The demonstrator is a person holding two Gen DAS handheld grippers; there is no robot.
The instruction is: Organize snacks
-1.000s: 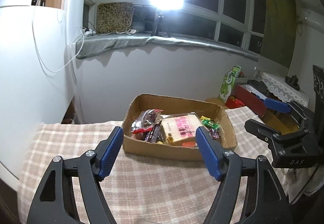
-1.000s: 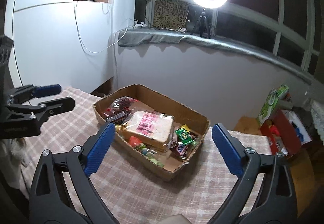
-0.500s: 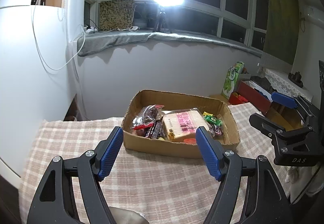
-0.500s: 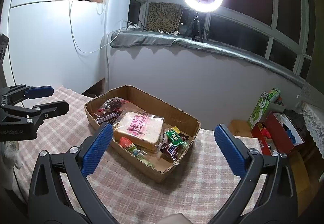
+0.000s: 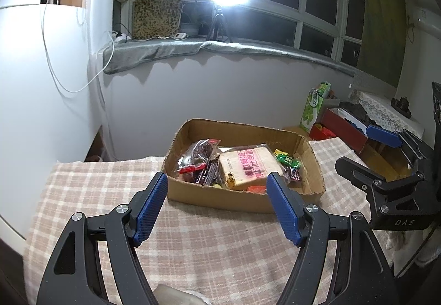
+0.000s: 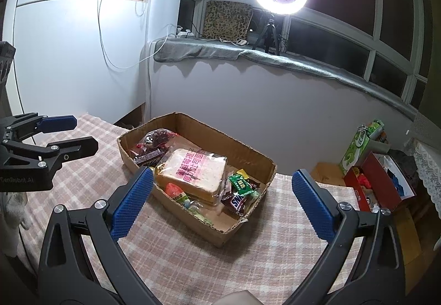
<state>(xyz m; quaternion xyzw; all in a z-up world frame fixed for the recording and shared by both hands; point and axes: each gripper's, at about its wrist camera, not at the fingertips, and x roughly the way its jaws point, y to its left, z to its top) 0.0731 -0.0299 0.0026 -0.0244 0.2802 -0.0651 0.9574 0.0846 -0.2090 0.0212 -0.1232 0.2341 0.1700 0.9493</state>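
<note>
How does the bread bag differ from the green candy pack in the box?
The bread bag is the largest item, pale with pink lettering, mid-box; the green candy pack is small, bright green, beside it. Both lie in the cardboard box, untouched.

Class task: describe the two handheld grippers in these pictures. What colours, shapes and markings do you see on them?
Both are alike: the left gripper and the right gripper have matte black, angular frames with triangular cut-outs and silver screw heads. Each finger carries a long blue pad with a fine cross-hatched texture. White lettering marks the bodies: "DAS" on the right one, "GenRobot.AI" on the left. No cables or sleeves show.
</note>
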